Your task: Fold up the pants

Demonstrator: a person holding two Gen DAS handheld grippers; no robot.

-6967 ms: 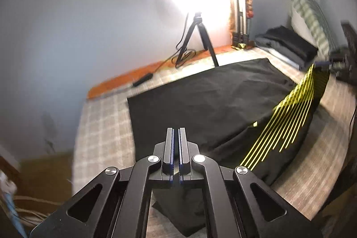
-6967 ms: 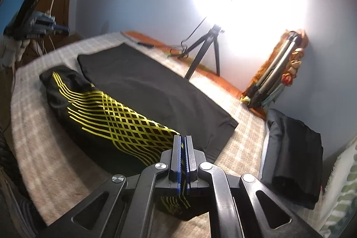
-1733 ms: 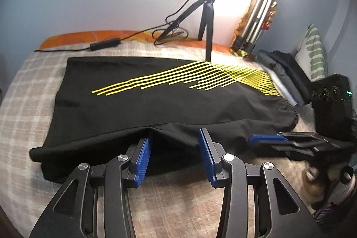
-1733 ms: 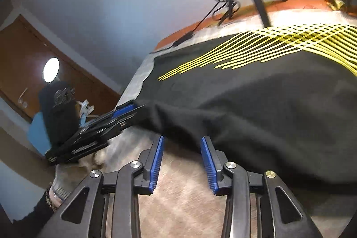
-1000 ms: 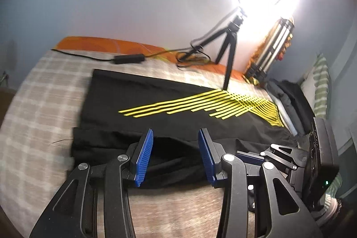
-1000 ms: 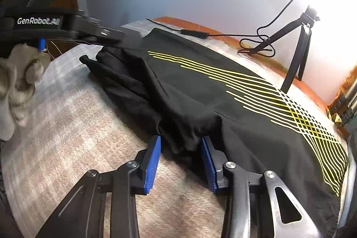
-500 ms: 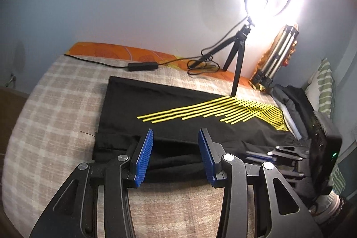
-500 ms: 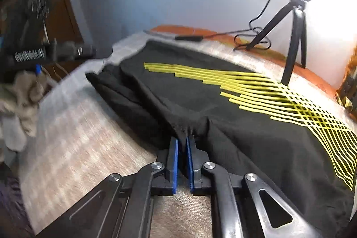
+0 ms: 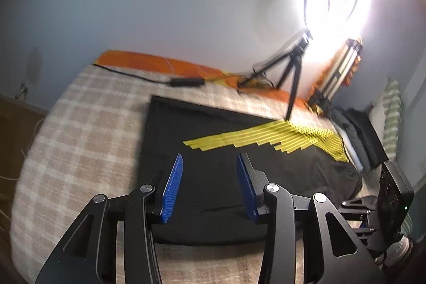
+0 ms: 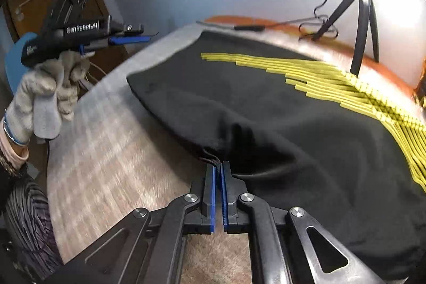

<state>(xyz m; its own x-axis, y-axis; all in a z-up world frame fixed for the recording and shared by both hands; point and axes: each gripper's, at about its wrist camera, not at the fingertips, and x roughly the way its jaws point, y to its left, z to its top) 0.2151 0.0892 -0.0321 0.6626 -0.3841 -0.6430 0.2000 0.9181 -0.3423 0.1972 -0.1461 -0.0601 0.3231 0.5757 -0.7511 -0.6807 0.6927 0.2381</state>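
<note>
Right wrist: right gripper (image 10: 218,167) jaws pinch pants (image 10: 306,124) edge

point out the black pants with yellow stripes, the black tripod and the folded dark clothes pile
black pants with yellow stripes (image 10: 306,108), right wrist view, plain black cloth
black tripod (image 9: 293,87), left wrist view, front leg
folded dark clothes pile (image 9: 359,132), left wrist view, top layer

White lettering reading "GenRobot.AI" is showing on the side of the left gripper (image 10: 125,37); smaller print lower on its body is staying too blurred to read.
</note>
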